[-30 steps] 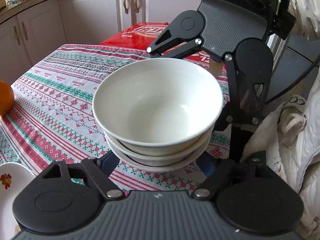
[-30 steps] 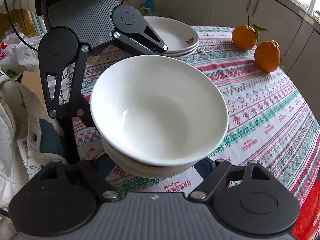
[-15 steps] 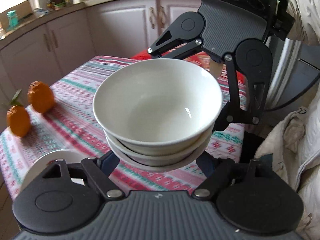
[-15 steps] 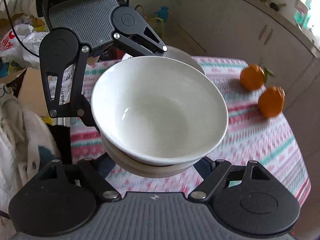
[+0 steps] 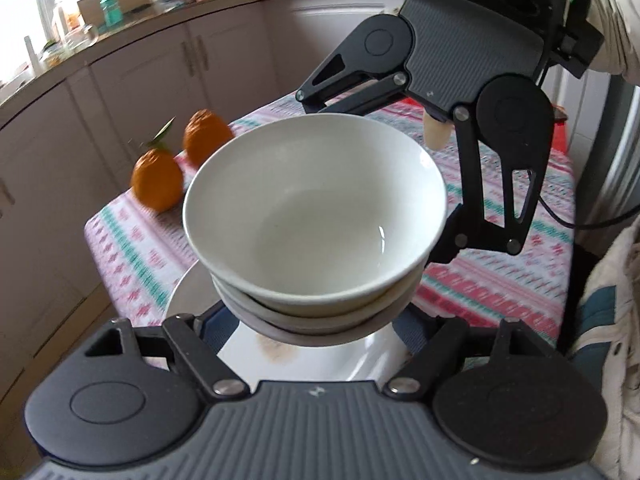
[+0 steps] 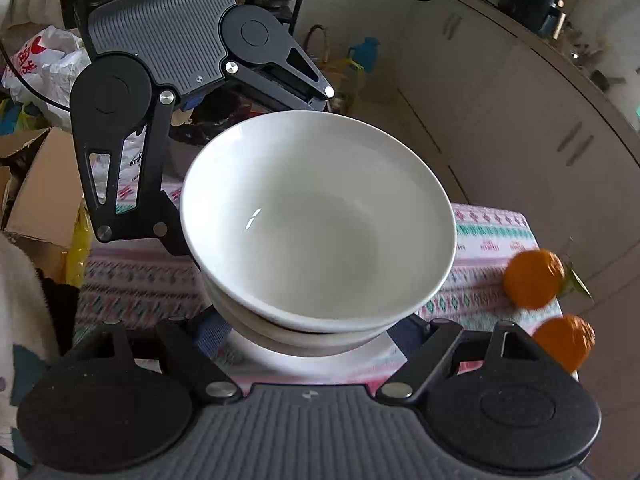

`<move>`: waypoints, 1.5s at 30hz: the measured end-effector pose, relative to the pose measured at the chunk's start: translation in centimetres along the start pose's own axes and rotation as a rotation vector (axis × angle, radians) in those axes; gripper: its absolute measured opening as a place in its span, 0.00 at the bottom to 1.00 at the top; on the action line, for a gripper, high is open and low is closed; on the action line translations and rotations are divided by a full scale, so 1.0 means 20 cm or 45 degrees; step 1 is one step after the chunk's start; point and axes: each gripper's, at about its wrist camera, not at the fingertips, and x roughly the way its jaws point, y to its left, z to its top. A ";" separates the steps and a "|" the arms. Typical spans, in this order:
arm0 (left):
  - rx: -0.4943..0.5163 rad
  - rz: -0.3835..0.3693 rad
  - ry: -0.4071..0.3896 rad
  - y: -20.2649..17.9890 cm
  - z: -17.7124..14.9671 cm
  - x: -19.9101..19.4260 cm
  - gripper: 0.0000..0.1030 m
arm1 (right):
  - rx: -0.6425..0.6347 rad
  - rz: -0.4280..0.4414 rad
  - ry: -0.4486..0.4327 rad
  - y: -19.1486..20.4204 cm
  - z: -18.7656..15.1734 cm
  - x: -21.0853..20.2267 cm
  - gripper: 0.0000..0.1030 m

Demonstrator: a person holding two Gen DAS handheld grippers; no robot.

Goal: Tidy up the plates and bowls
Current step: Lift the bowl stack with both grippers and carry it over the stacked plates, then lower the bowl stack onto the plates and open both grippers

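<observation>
A stack of white bowls [image 5: 316,216] hangs in the air between my two grippers; it also shows in the right wrist view [image 6: 316,228]. My left gripper [image 5: 316,320] holds the stack from one side, my right gripper [image 6: 316,328] from the opposite side, each with its fingers spread around the lower bowls. The fingertips are hidden under the bowls. Below the stack lies a pile of white plates [image 5: 320,360], seen in the right wrist view [image 6: 320,360] too, on the patterned tablecloth [image 5: 500,280].
Two oranges [image 5: 158,184] [image 6: 532,278] sit near the table's edge. Kitchen cabinets [image 5: 140,80] stand beyond the table. A cardboard box [image 6: 36,196] and plastic bags lie on the floor. A person's light coat [image 5: 612,320] is at the right.
Both grippers have carried the bowl stack across the table. The oranges have come close, and the plate pile now lies right under the stack.
</observation>
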 end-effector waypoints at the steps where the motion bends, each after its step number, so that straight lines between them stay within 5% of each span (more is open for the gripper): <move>1: -0.006 0.005 0.006 0.02 -0.02 0.01 0.80 | -0.003 0.008 0.003 -0.01 0.02 0.03 0.84; 25: -0.106 -0.023 -0.011 0.17 -0.13 0.07 0.83 | 0.139 0.130 0.004 -0.21 0.01 0.28 0.88; 28: -0.091 0.040 -0.044 0.15 -0.14 0.05 0.92 | 0.166 0.115 -0.035 -0.19 0.01 0.22 0.99; 33: -0.106 0.197 -0.104 0.06 -0.19 -0.07 0.97 | 0.276 -0.005 -0.012 -0.15 -0.04 0.15 1.00; 38: -0.140 0.464 -0.159 -0.16 -0.24 -0.21 1.00 | 0.457 -0.205 0.022 -0.04 -0.11 0.02 1.00; 41: -0.229 0.592 -0.238 -0.31 -0.26 -0.27 1.00 | 0.646 -0.321 0.049 0.04 -0.15 -0.05 1.00; 45: -0.477 0.628 -0.284 -0.49 -0.25 -0.33 1.00 | 0.924 -0.477 0.037 0.18 -0.26 -0.13 1.00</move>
